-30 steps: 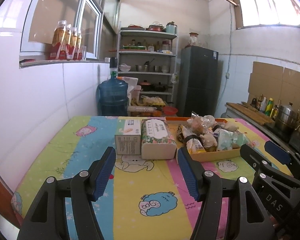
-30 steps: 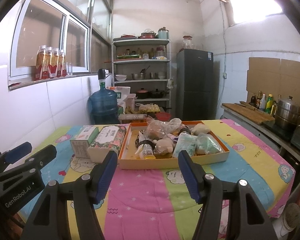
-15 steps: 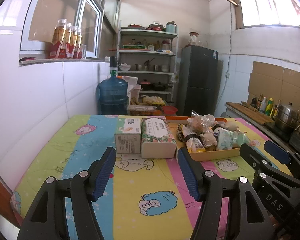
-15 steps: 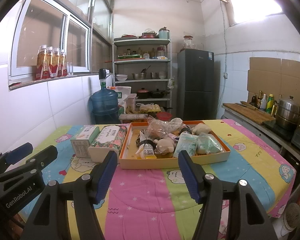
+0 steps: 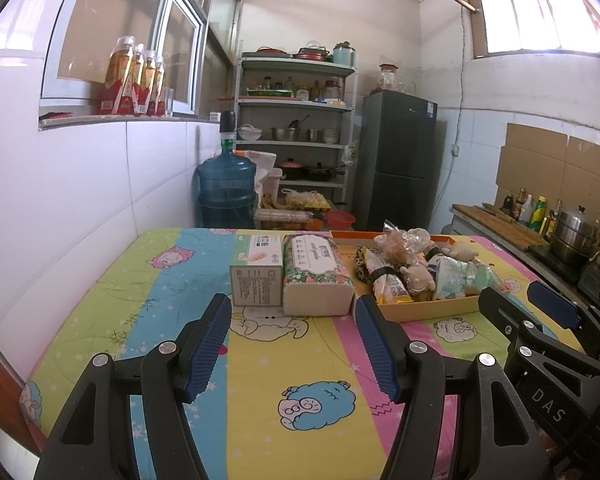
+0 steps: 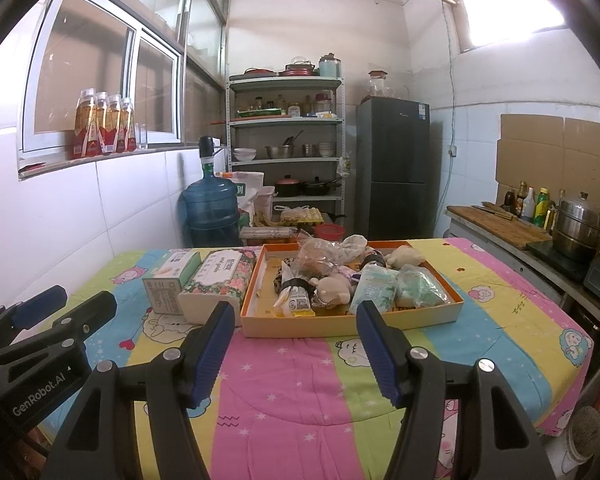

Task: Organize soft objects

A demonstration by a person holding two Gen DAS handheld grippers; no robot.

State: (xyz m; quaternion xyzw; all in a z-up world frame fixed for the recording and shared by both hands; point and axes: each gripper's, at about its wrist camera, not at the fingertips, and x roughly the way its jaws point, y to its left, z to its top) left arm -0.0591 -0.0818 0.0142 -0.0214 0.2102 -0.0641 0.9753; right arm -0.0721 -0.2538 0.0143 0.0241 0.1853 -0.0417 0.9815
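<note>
Both grippers' fingers (image 6: 220, 344) spread, orange tray (image 6: 352, 326) beyond them

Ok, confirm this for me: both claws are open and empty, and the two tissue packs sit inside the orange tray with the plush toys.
One thing is wrong. The tissue packs are not inside the tray; the right wrist view shows them on the table beside its left wall. The rest holds: the left claw and right claw are open and empty, and the plush toys lie in the tray.

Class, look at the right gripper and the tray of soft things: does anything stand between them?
Nothing visible does. The right gripper is open, and only bare tablecloth lies before the orange tray. The tissue packs sit left of the tray.
</note>
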